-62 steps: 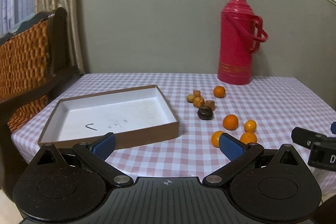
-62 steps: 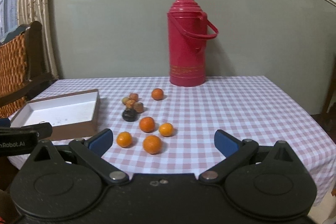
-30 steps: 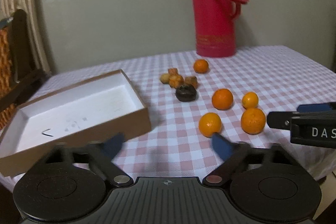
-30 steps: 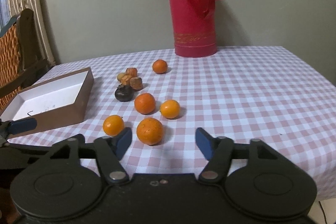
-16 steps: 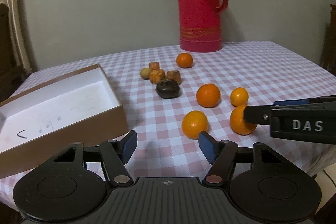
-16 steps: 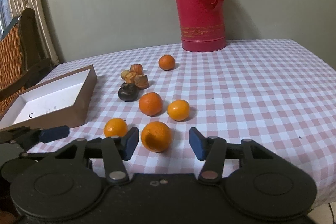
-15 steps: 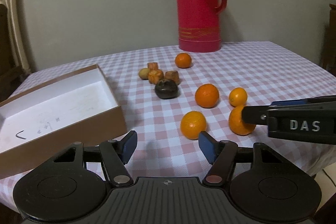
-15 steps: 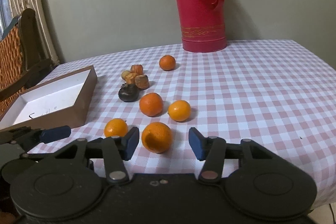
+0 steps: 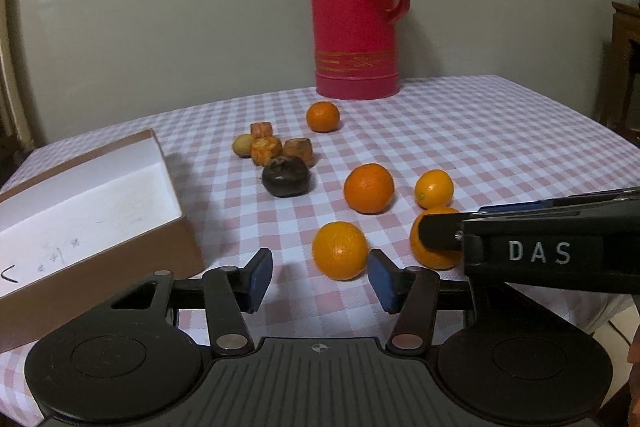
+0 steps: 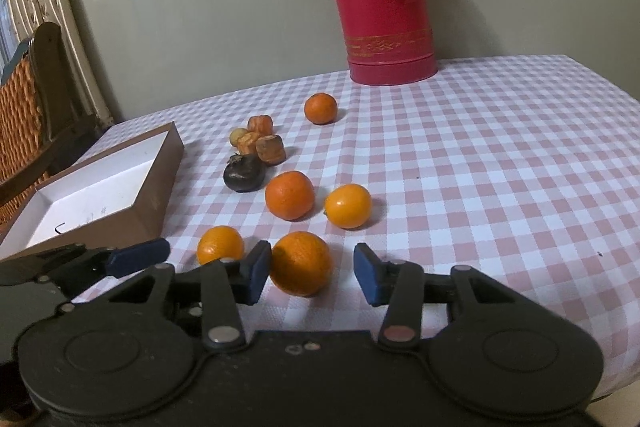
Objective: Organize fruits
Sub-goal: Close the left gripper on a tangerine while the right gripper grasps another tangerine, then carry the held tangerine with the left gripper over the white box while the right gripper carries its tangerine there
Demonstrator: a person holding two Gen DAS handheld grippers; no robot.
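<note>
Both jaws are closing. The left gripper [image 9: 318, 277] frames one orange [image 9: 340, 250], the right gripper [image 10: 308, 273] another orange [image 10: 302, 263], neither pinched yet. Off-centre pads could roll the round fruit across the worktop [image 10: 480, 147]

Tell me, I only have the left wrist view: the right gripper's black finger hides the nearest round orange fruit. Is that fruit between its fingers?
Observer: Yes. In the right wrist view the round orange fruit sits between the right gripper's blue-padded fingers, which are closing. A strip of pink checked tablecloth shows beside the right-hand finger, so there is no grip yet.
Operator: And the left-hand finger?
Observer: The left-hand finger looks against the fruit's skin; I cannot tell whether it presses.
Operator: Anything past the brown cardboard box on its cut-off side?
Observer: A wicker-backed wooden chair stands beyond the brown cardboard box.
</note>
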